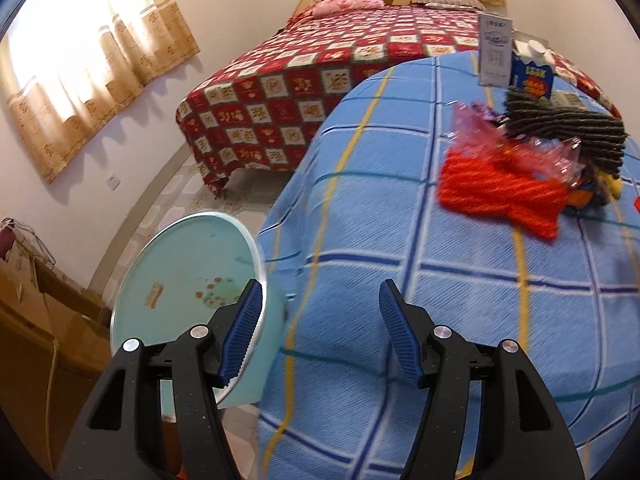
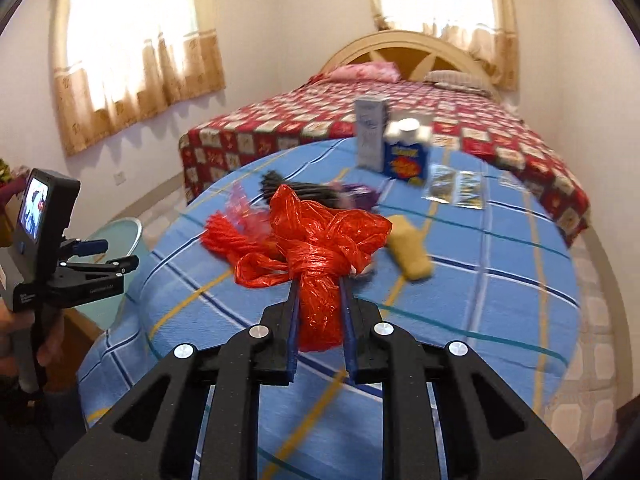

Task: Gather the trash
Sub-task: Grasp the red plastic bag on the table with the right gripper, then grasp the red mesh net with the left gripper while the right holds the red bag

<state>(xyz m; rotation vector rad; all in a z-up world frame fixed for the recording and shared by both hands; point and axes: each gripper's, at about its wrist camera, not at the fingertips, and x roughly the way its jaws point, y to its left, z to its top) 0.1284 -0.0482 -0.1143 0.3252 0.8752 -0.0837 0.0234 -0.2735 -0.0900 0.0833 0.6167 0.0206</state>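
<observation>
Right wrist view: the right hand-held gripper (image 2: 319, 280) is clamped narrow on a crumpled red plastic bag (image 2: 324, 240), thin, glossy and knotted into a wad. Its lower part sits squeezed between the blue pads and its loose folds flare out above the tips, over the blue checked surface (image 2: 500, 280). Behind it lie a red knitted piece (image 2: 228, 236), something dark and striped, a bit of pink film, a purple scrap and a yellow lump (image 2: 412, 252); motion blur leaves most of these hard to name. Farther back stand a white carton (image 2: 371, 136) and a blue carton (image 2: 407, 158), with flat sachets (image 2: 456, 190) beside them.

From the left wrist view, the left hand-held gripper (image 1: 320, 332) has its jaws standing wide with nothing between them, over the near edge of the surface. Just beyond its left finger a pale green bin (image 1: 168, 276) stands on the floor, partly hidden by the finger and the cloth's edge; only small brownish specks show inside. The red bag is not seen from this side.
</observation>
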